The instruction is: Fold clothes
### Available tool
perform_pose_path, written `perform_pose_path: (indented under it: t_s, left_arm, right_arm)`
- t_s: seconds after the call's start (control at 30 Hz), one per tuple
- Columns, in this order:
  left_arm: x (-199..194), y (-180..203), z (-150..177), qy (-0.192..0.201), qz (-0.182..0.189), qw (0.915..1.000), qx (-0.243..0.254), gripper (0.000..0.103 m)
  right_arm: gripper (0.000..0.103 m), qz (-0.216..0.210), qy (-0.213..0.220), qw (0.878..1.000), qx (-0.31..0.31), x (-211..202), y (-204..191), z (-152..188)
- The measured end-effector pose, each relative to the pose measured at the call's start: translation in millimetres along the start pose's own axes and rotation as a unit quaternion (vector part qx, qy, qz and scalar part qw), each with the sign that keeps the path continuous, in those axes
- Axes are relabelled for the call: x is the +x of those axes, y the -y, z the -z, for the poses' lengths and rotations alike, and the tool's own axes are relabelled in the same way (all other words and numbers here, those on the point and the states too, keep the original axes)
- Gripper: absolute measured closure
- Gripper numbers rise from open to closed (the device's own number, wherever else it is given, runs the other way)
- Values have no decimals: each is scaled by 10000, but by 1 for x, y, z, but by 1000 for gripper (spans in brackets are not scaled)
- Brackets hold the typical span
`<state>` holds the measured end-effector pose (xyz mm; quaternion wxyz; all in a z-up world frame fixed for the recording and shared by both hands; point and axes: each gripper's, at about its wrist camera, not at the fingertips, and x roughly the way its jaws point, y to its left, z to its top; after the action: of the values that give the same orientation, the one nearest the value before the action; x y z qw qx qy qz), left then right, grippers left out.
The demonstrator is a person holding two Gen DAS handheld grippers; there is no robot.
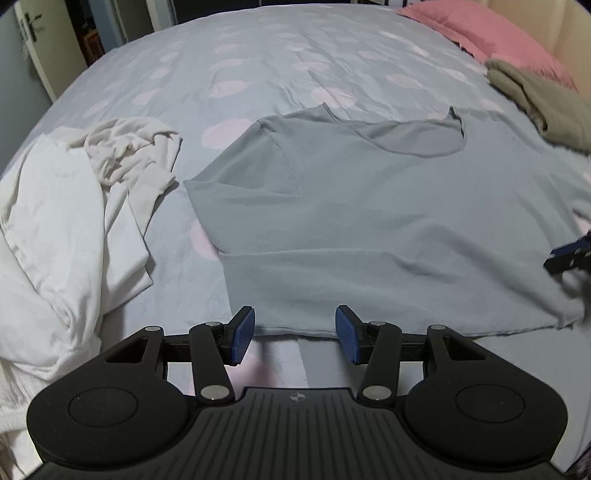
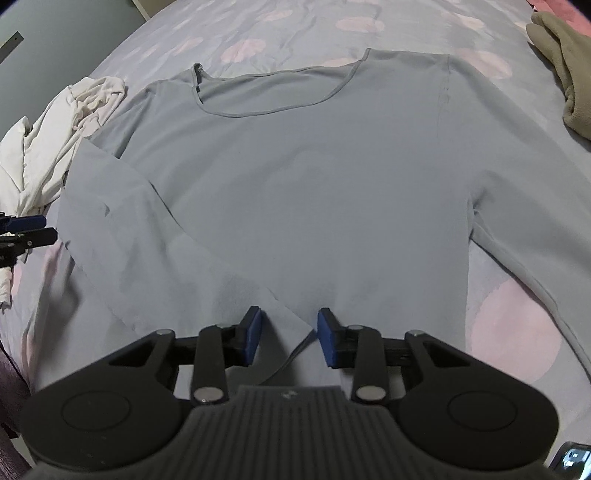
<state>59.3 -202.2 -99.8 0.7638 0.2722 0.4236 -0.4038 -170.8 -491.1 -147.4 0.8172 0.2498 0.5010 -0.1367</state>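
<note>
Nearest, the left gripper (image 1: 294, 334) is seen with its ribbed blue pads spread wide and empty over the hem of a smooth, pale grey-blue long-sleeved top (image 1: 369, 221), while the right gripper (image 2: 289, 338) is held partly open above the folded-in sleeve, nothing pinched. The top is laid flat on a soft grey bedsheet with pink dots (image 1: 229, 66). Beyond, a crumpled white garment (image 1: 74, 192), an olive fleece garment (image 1: 535, 99) and a pink pillow (image 1: 480, 26) are seen.

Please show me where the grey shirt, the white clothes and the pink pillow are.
grey shirt (image 2: 314, 177), right wrist view, on the middle of its chest.
white clothes (image 1: 66, 206), left wrist view, on the flat part.
pink pillow (image 1: 491, 33), left wrist view, on its top.
</note>
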Motion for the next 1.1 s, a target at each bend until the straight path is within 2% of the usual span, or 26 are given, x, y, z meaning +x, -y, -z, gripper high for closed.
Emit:
perform_pose_path:
  t_s: [0.03,0.1,0.17,0.3,0.5,0.7,0.8,0.97,1.1]
  left_arm:
    - [1,2,0,-10,-25,10000,50,57]
    - [2,4,2,-9,-73,9999,112,57]
    - [2,6,4,-9,-116,9998,156,57]
    - [5,10,11,-48,-188,9994,298,57]
    - [10,16,24,-52,-571,9953,780,57]
    - [13,7,17,161,-388,9981,444,57]
    - [15,9,11,234,-361,9983,382,57]
    - [21,18,7,370,-381,9970,566,57]
    - [25,23,3,527,-426,9951,714,57]
  right_arm:
    - [85,29,50,10000,-74,-3,-3,-1]
    - [97,87,150,9996,-223,-10,-9,-3]
    - [97,144,252,9989,-373,-17,-15,-5]
    - [97,132,727,9957,-566,-50,-29,-20]
    - [97,129,1783,9824,-535,-106,-39,-55]
    - [97,104,2463,9684,-385,-142,-42,-86]
    - [97,175,2662,9634,-269,-151,-38,-93]
    - [97,324,2961,9546,70,-162,-22,-103]
    - [97,496,2942,9536,400,-159,0,-104]
